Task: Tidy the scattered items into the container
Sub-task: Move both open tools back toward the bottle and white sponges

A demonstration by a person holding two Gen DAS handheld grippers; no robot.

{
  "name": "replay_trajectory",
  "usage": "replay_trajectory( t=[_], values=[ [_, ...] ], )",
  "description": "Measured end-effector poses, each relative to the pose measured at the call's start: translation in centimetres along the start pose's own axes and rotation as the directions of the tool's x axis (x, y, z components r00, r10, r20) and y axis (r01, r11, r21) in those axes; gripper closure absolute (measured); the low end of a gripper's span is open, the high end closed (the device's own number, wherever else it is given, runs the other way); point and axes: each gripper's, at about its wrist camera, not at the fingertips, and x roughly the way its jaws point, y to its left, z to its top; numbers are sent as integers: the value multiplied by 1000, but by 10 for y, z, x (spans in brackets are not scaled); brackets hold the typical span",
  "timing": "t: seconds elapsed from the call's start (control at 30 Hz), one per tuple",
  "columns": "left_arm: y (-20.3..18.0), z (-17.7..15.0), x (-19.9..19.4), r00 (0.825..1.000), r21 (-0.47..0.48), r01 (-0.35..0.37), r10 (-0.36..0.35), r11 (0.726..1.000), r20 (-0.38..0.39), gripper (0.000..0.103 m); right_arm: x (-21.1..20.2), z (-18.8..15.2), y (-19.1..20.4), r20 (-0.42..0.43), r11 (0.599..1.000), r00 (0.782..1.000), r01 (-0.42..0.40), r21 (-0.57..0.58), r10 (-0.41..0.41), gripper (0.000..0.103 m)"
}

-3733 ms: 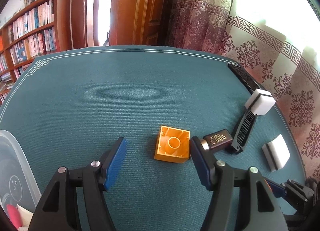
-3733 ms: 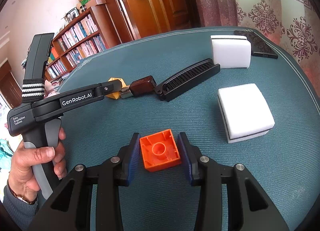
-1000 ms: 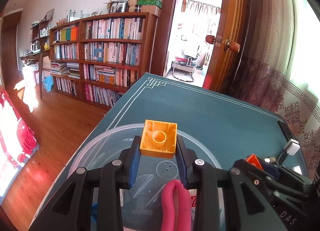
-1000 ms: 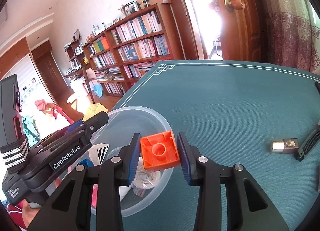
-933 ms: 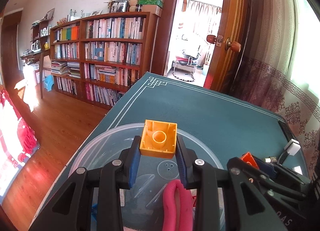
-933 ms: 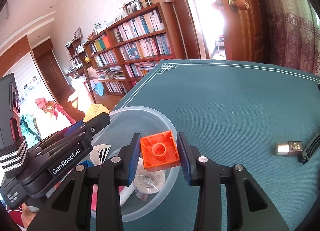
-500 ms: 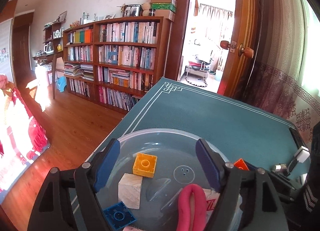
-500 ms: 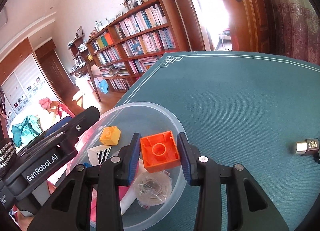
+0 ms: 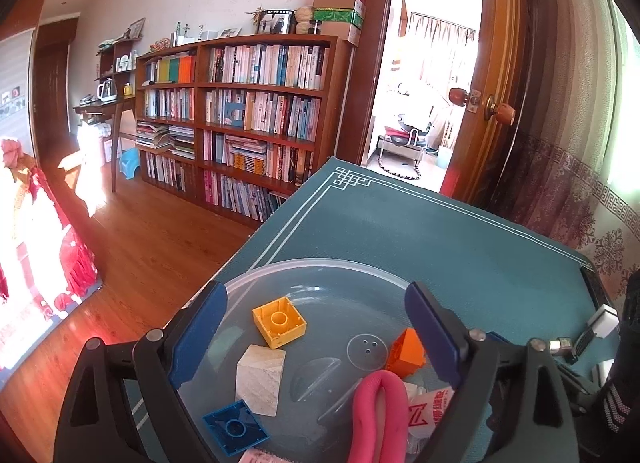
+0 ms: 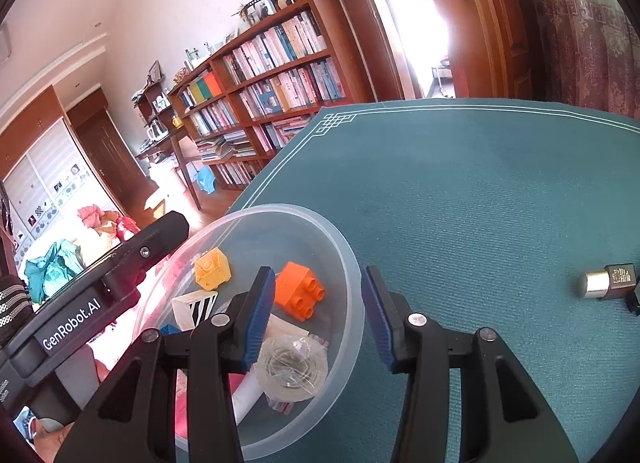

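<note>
- Both my jaws are spread wide with nothing between them: left gripper (image 9: 316, 323) and right gripper (image 10: 318, 317) hang above the clear container (image 10: 352, 263).
- Inside the container lie the orange brick (image 10: 300, 290), studs up, and the yellow brick (image 10: 212, 267) beside it.
- Well right of the container, on the teal cloth (image 10: 480, 191), lies 1 small brown bottle (image 10: 608, 281).
</note>
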Motion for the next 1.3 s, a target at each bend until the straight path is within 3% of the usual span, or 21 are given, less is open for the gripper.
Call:
replay_trajectory(
  t=[0.23, 0.37, 0.73, 0.87, 1.3],
  values=[
    [-15, -2, -5, 1000, 46, 26, -26, 999, 11, 10, -5, -3, 1, 5, 999, 999, 44, -25, -44, 54],
    [-23, -4, -4, 999, 65, 47, -47, 997, 0, 10, -12, -8, -12, 2, 997, 997, 79, -11, -79, 42],
    [-51, -15, -9, 990, 141, 143, -144, 980, -7, 10, -57, -23, -56, 24, 980, 980, 196, 29, -196, 42],
    [-60, -19, -10, 977, 143, 211, -209, 967, -27, 10, -81, -32, -77, 47, 963, 963, 261, 59, -264, 42],
    [-88, -35, -18, 964, 232, 263, -262, 937, -36, 10, -152, -50, -140, 135, 881, 879, 427, 202, -457, 42]
  ],
)
